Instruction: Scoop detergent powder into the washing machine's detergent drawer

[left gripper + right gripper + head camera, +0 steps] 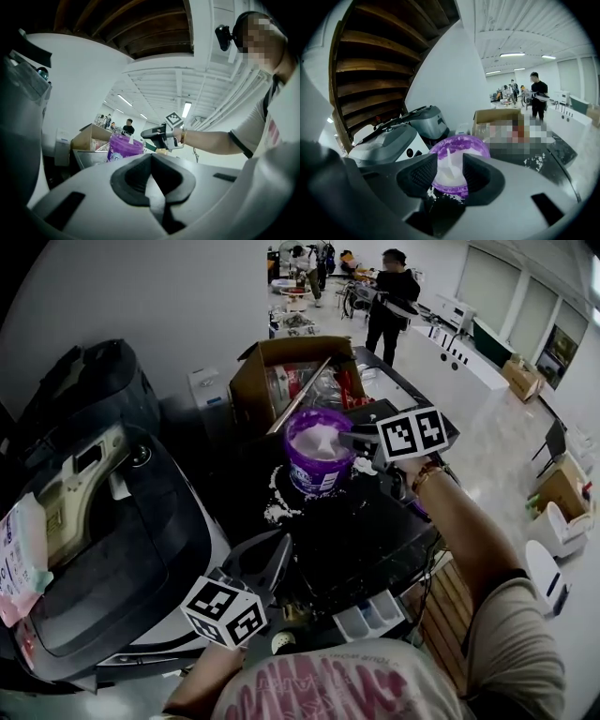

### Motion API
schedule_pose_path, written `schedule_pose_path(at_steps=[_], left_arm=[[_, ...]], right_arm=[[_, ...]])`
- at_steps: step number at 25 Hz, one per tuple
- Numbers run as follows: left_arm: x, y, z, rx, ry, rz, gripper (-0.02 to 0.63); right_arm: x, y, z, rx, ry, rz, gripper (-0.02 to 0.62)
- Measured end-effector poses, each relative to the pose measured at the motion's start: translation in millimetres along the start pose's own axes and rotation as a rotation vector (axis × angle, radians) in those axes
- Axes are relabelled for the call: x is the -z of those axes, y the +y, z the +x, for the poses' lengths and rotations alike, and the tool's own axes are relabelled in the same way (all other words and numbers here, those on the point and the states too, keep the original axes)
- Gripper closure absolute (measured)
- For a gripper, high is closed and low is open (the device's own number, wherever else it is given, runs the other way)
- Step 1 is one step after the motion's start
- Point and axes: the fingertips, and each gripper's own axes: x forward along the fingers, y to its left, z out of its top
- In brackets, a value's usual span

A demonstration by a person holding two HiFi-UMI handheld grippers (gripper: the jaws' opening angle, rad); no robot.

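"Powder (pixel 454 165): where does it lie from your fingers?"
"Dead ahead of my right gripper (pixel 450 174). Its jaws stand apart with nothing pressed between them. Through the gap I see the white heap in the purple tub (pixel 464 142), just past the pads (pixel 418 174) and not touching them. A white scoop (pixel 449 157) stands up in it, in line with the gap."
"And from above?"
"In the head view the right gripper (pixel 349 440) sits at the right rim of the tub (pixel 314 479), tilted down. Some spill (pixel 273 512) lies on the black top beside the tub."
"Your left?"
"The left gripper (pixel 151 161) is clenched, pad to pad, on nothing. It's low and close to me, pointing level at the tub (pixel 123 147) but well short of it. The drawer (pixel 370 620) is pulled open by my chest, right of the left gripper (pixel 279 547), well apart from the tub."
"Farther off?"
"A cardboard box (pixel 272 371) behind the tub, then people (pixel 392 296) across the room."
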Motion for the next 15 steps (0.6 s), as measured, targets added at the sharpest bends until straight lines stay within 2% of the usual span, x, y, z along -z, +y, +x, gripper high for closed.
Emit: schedule_pose_path(at_steps=[9,15], left_arm=[[9.3,6.7,-11.0,-0.019,0.006,-0.01,0.607],[12.0,13.3,-21.9,-0.039,0.004,-0.019,0.607]], right_arm=[[0.6,10.7,36.4,-0.055,0.07,0.036,0.428],[-0.1,7.3,53.3,0.003,0.107,0.0,0.446]])
